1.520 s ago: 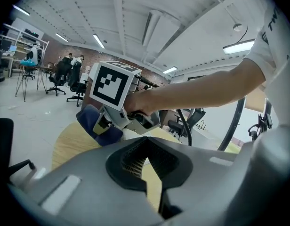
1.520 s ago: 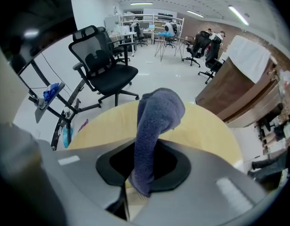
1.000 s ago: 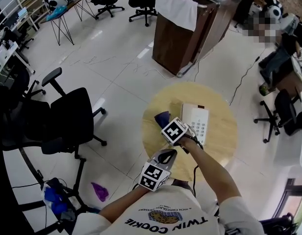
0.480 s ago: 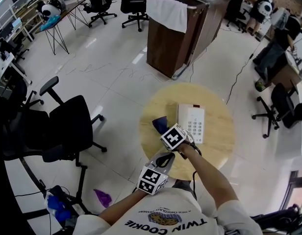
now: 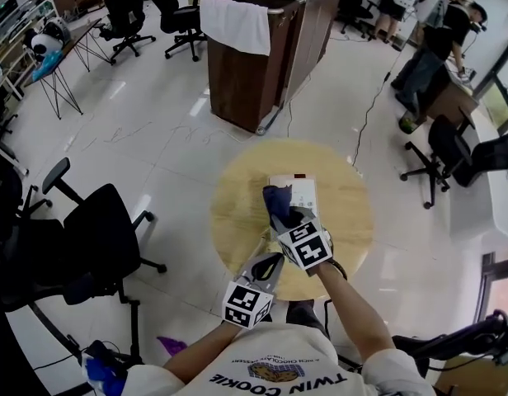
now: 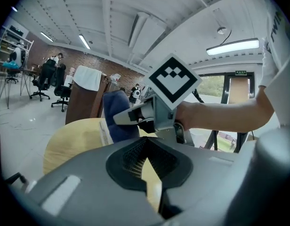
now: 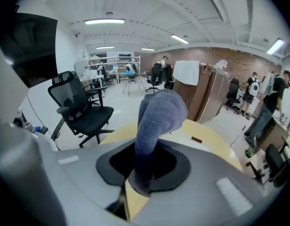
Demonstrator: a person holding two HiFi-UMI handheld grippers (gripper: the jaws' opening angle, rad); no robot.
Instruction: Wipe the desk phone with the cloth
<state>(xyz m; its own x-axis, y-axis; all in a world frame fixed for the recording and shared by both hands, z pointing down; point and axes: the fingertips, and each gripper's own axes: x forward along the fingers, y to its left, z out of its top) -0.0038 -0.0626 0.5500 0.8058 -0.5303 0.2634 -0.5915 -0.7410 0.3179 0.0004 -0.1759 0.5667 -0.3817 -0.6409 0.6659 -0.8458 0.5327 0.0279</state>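
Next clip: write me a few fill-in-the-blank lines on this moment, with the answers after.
1. The cloth is pinched in the jaws of the ____ gripper.
2. The desk phone lies on a ____ wooden table.
3. The cloth is ____ in colour.
4. The left gripper has its jaws together with ____ between them.

Missing words: right; round; blue; nothing

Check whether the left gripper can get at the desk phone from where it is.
Probably not directly: the right gripper, holding the cloth, sits between the left gripper and the desk phone.
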